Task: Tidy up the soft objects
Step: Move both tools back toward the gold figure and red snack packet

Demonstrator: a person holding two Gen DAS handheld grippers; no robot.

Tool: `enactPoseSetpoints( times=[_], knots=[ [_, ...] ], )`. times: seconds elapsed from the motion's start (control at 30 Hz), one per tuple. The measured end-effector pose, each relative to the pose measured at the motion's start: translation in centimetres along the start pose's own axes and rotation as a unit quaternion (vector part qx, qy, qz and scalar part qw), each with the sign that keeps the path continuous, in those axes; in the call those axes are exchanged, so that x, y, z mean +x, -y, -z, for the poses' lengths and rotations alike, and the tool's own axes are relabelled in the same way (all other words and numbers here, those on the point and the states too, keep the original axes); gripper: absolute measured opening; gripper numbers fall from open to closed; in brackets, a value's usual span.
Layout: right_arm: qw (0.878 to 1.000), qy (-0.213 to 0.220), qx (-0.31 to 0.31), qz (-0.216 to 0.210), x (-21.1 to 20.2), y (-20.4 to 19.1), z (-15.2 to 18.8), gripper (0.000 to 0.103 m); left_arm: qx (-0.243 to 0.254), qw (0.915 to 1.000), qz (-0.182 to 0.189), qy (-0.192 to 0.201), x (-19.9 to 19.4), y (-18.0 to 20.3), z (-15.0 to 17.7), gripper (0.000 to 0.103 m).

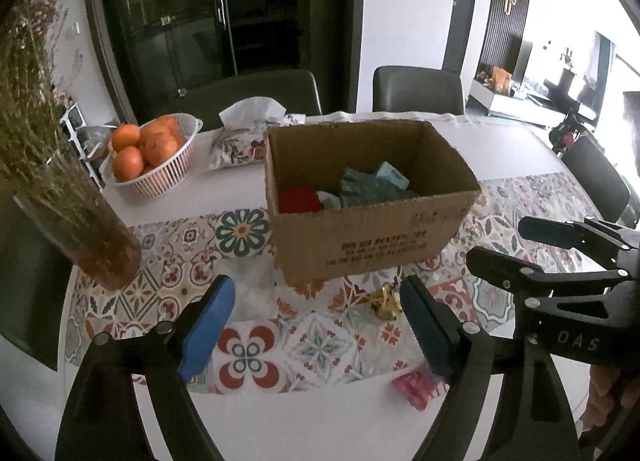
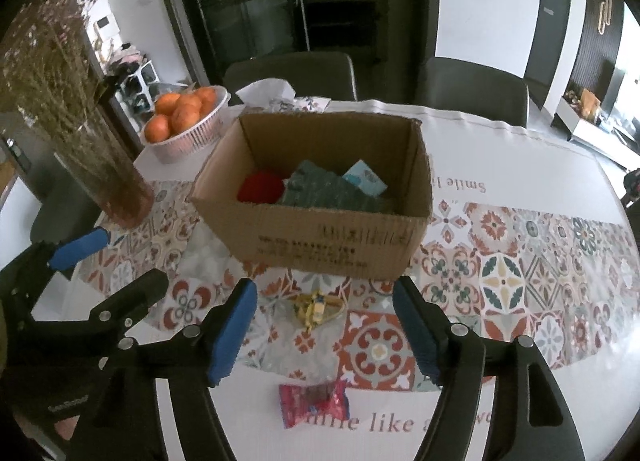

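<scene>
From the left wrist, the left claw (image 1: 316, 325) hung wide and empty, the gold trinket (image 1: 386, 303) just inside its right finger, the pink packet (image 1: 418, 387) nearer still, the cardboard box (image 1: 372, 201) ahead on the worktop (image 1: 280, 421). From the right wrist, the right claw (image 2: 324, 329) also gaped empty; the trinket (image 2: 316, 309) lay centred between its fingers, so a straight descent before closing looked best.

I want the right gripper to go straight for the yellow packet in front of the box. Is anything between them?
Nothing visible. The right gripper is open, and the yellow packet lies on the patterned runner just ahead, between its fingers, before the cardboard box.
</scene>
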State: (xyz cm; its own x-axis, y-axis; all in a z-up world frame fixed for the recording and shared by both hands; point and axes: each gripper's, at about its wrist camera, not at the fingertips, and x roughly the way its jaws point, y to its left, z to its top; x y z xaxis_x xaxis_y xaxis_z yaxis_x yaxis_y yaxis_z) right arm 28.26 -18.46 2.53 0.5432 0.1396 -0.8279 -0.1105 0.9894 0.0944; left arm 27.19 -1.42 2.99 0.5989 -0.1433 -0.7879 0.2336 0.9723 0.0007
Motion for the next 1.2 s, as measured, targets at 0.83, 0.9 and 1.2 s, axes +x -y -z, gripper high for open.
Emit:
enactPoseSetpoints(
  times=[0.83, 0.9, 1.2],
  knots=[
    [0.998, -0.037, 0.055, 0.006, 0.8, -0.1, 8.1, 0.073, 0.067, 0.9975, 0.01, -0.02, 0.6, 1.4, 5.7, 0.085],
    [0.997, -0.037, 0.071, 0.003, 0.7, 0.0, 8.7, 0.073, 0.071, 0.9972, 0.012, -0.019, 0.6, 1.4, 5.9, 0.085],
    [0.986, -0.035, 0.163, -0.004, 0.9, 0.8, 11.3, 0.073, 0.094, 0.9952, 0.023, -0.009, 0.8, 1.4, 6.5, 0.085]
  ],
)
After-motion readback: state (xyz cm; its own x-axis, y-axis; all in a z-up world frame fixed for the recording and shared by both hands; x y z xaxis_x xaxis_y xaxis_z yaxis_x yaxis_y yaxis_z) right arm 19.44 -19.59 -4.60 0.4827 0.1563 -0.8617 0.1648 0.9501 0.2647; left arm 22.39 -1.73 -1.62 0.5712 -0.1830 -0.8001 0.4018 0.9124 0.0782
